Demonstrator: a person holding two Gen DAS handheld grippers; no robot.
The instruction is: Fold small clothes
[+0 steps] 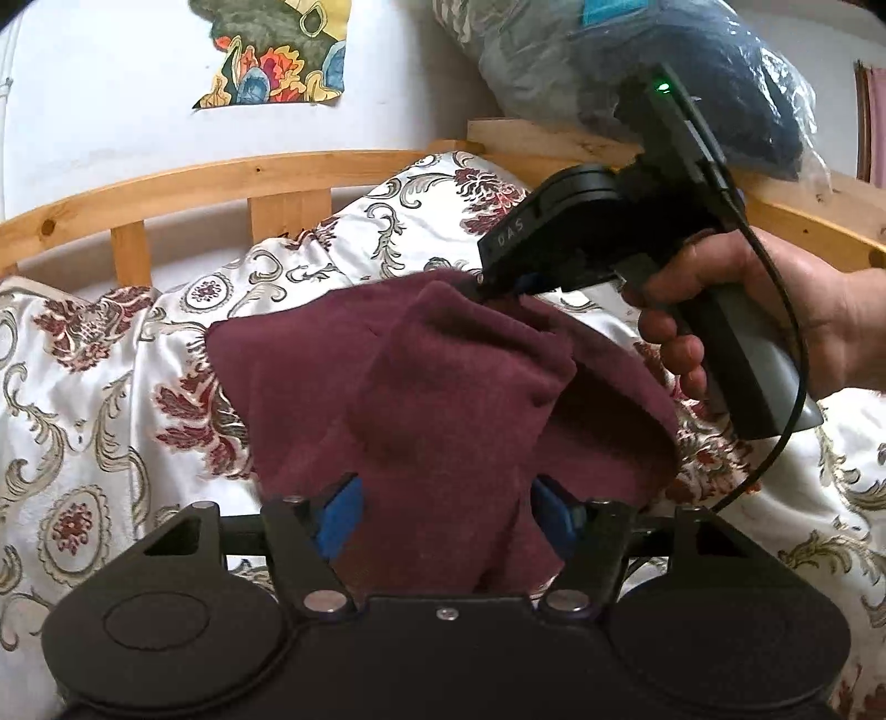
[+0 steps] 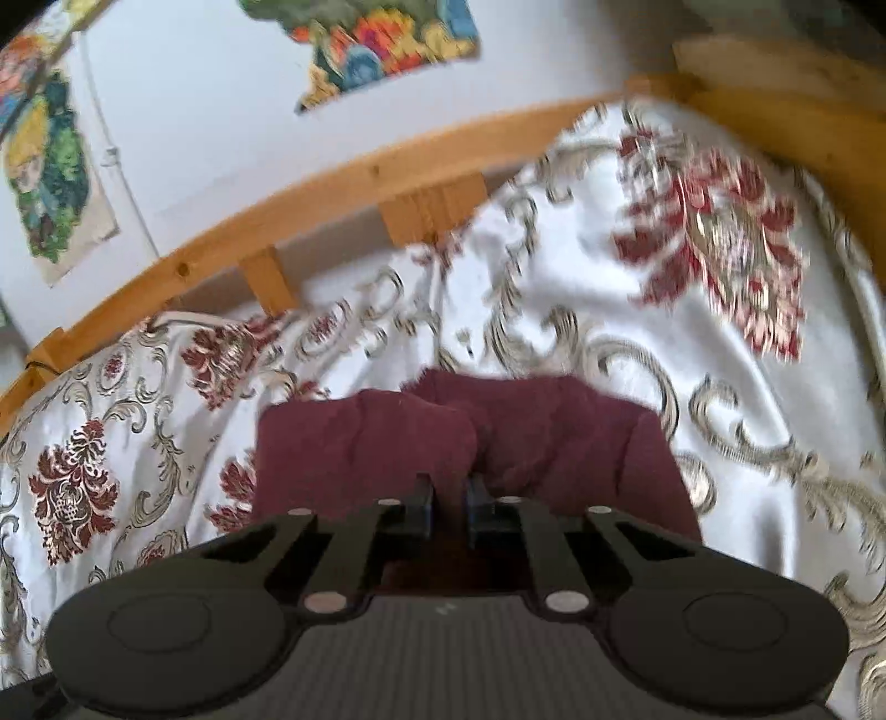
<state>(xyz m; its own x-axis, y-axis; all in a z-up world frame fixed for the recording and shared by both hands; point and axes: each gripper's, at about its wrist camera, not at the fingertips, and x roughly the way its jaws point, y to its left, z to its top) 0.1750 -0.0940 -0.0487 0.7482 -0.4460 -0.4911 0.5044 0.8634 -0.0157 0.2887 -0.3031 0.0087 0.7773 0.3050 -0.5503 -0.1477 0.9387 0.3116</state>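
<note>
Maroon knitted garment lies bunched on the patterned satin bedspread. Right hand-held gripper pinches its far edge tight; left hand-held gripper straddles the near fold, pads not visibly pressing. Lifting now could drag it one-sided.

White letters reading "DAS" are showing on the black housing of the right tongs, seen from the left wrist view. Nothing else legible is appearing; the wall posters are carrying pictures only.
</note>
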